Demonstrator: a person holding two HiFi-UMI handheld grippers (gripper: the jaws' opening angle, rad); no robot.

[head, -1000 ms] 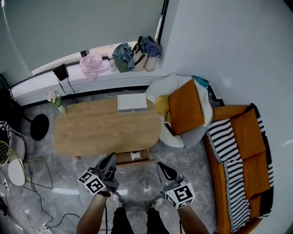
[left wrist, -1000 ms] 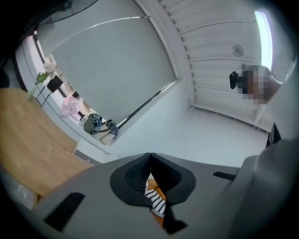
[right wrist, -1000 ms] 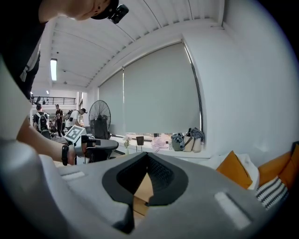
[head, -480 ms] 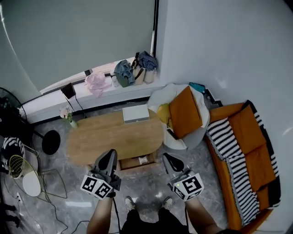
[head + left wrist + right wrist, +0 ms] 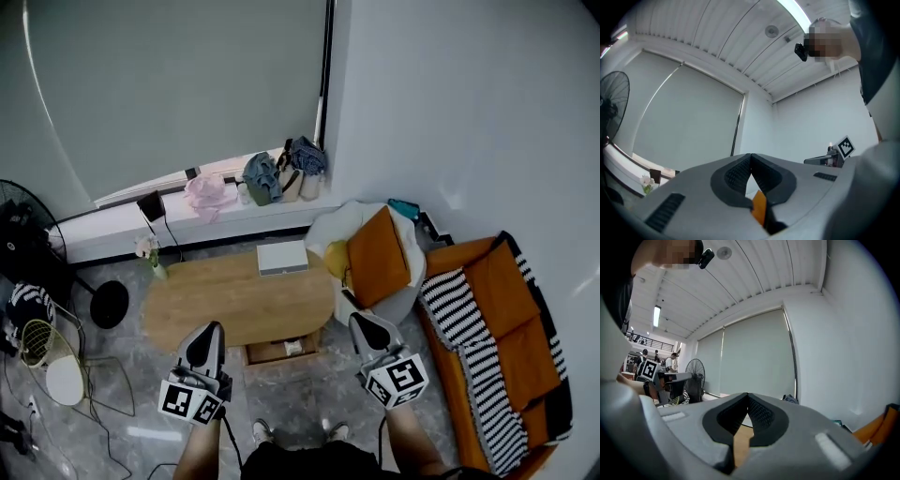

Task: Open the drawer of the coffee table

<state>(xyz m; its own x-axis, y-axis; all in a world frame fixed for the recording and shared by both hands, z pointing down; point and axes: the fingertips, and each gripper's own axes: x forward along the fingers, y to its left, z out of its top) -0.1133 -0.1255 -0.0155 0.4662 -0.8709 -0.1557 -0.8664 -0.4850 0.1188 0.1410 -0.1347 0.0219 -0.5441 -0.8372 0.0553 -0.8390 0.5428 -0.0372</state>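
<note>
The oval wooden coffee table (image 5: 225, 302) stands below me in the head view. Its drawer (image 5: 279, 351) sticks out from under the near edge, with small items inside. My left gripper (image 5: 208, 330) is held in the air over the floor at the table's near left, jaws shut and empty (image 5: 751, 157). My right gripper (image 5: 364, 321) hangs to the right of the drawer, its jaws also shut on nothing (image 5: 747, 395). Neither touches the table or the drawer. Both gripper views look level across the room.
A white box (image 5: 282, 258) and a small flower vase (image 5: 150, 255) sit on the table. A grey armchair with an orange cushion (image 5: 380, 255) stands at its right end, beside an orange sofa with a striped blanket (image 5: 469, 328). A fan (image 5: 23, 239) and cables lie at the left.
Both grippers have risen away from the floor and the drawer, and the left one has rolled. The head view has pulled up, so the table looks smaller.
</note>
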